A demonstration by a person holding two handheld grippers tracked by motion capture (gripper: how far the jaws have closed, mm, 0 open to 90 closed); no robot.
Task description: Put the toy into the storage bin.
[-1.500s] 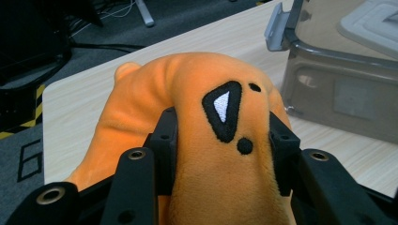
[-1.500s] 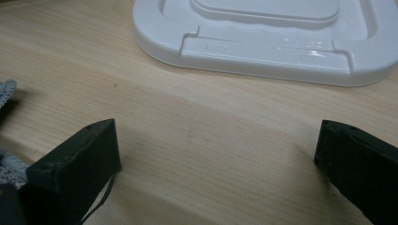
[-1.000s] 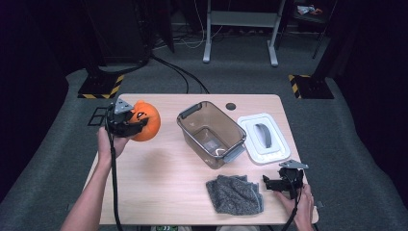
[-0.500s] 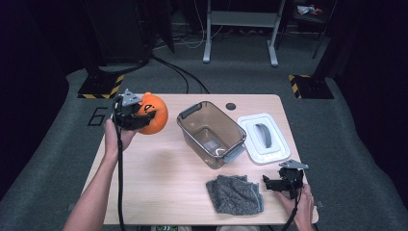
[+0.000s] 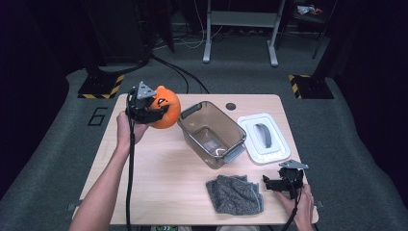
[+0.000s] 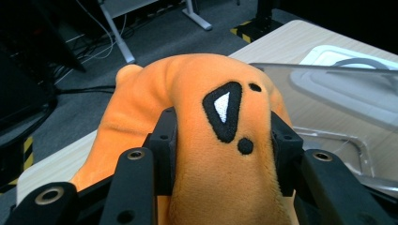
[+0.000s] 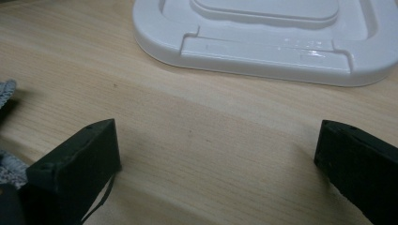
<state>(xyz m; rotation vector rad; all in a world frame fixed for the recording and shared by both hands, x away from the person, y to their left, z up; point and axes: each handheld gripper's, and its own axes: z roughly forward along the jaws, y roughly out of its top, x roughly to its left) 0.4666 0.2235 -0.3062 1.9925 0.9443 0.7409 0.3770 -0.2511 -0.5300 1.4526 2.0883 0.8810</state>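
My left gripper [image 5: 153,111] is shut on an orange plush toy [image 5: 166,113] with a black stitched face, held in the air above the table's far left, just left of the clear plastic bin [image 5: 211,134]. In the left gripper view the two black jaws press into the orange plush toy [image 6: 220,154] from both sides, with my left gripper [image 6: 224,140] aimed toward the bin [image 6: 338,108]. Low on the table's front right, my right gripper [image 5: 275,184] rests open; its wide-apart jaws frame bare wood in the right gripper view [image 7: 216,154].
A white lid [image 5: 263,137] with a grey handle lies right of the bin, and the white lid [image 7: 263,33] sits just ahead of the right jaws. A grey cloth [image 5: 234,193] lies at the front, left of the right gripper. The table [image 5: 159,178] has dark floor around it.
My left gripper has carried the orange plush toy upward and to the right, closer to the bin. The right gripper has stayed put.
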